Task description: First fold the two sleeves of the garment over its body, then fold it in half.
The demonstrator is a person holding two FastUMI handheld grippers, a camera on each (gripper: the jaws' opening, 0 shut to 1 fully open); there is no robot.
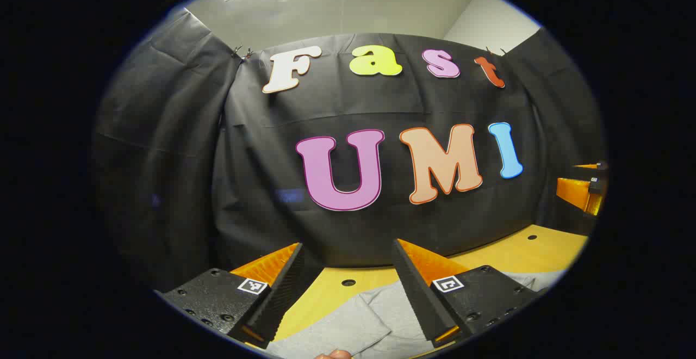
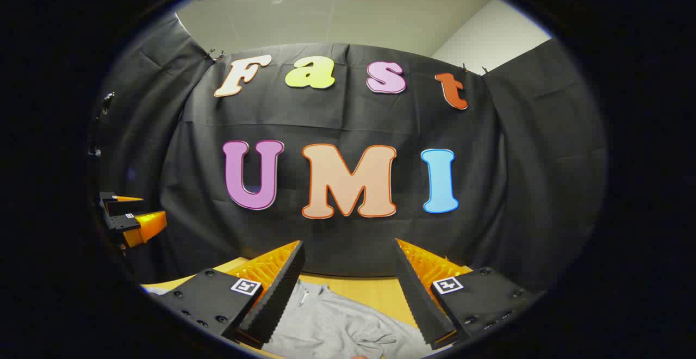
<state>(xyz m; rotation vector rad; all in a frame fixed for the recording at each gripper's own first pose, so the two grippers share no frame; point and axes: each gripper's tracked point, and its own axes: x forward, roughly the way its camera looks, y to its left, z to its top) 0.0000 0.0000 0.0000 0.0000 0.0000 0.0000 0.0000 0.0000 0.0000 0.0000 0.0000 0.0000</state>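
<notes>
Both grippers held released above a grey garment on the counter.

The left gripper (image 1: 348,288) and the right gripper (image 2: 348,288) are raised and pointed towards the booth wall, jaws spread wide, nothing grasped. The garment (image 2: 337,326) is laid flat on the yellow counter (image 1: 522,253) just beneath them, presumably spread so the sleeves can be reached. In the left gripper view a fabric edge (image 1: 348,326) lies between the fingers. The sleeve folds are judged not yet begun, though little cloth can be seen.

The garment (image 2: 337,323) is soft, matt knit cloth, lightly creased. The tabletop (image 1: 544,253) looks smooth and matt, like painted wood. The wall (image 1: 261,147) is matt cloth.
</notes>
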